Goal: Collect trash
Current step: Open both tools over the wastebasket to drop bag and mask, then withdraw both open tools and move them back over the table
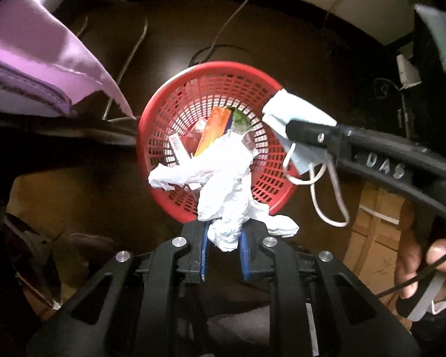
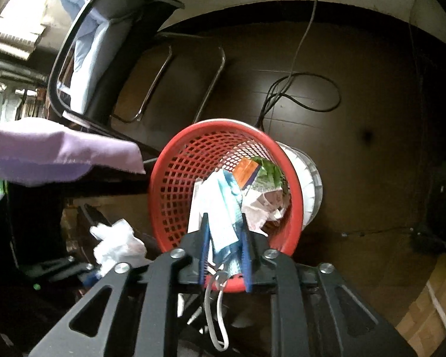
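Note:
A red mesh waste basket (image 1: 252,184) stands on the dark floor below both grippers; it also shows in the right wrist view (image 2: 175,196). It holds an orange carton (image 1: 214,131), green wrapper and crumpled paper. My left gripper (image 1: 224,238) is shut on a crumpled white tissue (image 1: 223,184) above the basket's near rim. My right gripper (image 2: 224,247) is shut on a light blue face mask (image 2: 223,208) with white ear loops, over the basket's rim. In the left wrist view the right gripper (image 1: 306,134) holds the mask (image 1: 294,110) at the basket's right rim.
A purple cloth (image 1: 38,59) hangs off a surface on the left. Chair legs (image 2: 211,89) and a black cable (image 2: 306,89) lie on the floor behind the basket. Cardboard boxes (image 1: 374,220) stand at the right.

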Action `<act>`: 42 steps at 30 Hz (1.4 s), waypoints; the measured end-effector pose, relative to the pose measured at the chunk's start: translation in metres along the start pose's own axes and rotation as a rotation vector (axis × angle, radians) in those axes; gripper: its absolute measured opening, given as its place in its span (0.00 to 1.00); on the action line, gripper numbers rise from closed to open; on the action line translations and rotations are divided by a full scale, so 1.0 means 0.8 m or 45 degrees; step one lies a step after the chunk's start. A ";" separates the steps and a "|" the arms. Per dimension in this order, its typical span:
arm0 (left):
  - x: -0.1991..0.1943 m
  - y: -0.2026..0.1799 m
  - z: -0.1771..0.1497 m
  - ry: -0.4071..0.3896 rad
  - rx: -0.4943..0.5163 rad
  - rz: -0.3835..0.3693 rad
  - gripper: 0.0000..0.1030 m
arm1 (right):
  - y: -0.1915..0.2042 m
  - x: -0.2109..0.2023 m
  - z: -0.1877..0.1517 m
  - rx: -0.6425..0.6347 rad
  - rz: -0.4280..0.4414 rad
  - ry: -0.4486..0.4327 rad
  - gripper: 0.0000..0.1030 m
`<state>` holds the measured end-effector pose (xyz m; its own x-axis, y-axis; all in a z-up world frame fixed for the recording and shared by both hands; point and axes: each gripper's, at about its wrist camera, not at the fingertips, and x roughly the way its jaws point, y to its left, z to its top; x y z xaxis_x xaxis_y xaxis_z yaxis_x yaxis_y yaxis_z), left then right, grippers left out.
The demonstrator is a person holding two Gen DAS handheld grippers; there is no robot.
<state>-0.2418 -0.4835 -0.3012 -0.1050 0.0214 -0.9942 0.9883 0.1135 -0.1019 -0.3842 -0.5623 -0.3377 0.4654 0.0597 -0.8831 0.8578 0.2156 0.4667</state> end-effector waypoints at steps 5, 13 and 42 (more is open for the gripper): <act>0.001 0.007 0.013 -0.027 -0.019 0.047 0.58 | 0.004 -0.004 0.006 -0.031 -0.058 -0.037 0.47; -0.023 0.007 0.006 -0.081 -0.044 0.010 0.58 | 0.001 -0.031 0.007 -0.014 -0.050 -0.083 0.47; -0.385 0.091 -0.181 -0.777 -0.353 -0.087 0.58 | 0.305 -0.236 -0.065 -0.599 -0.019 -0.465 0.52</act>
<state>-0.1537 -0.3380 0.0021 -0.0040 -0.5511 -0.8344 0.9082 0.3472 -0.2337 -0.2739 -0.4706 -0.0597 0.5703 -0.2677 -0.7766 0.7148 0.6276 0.3085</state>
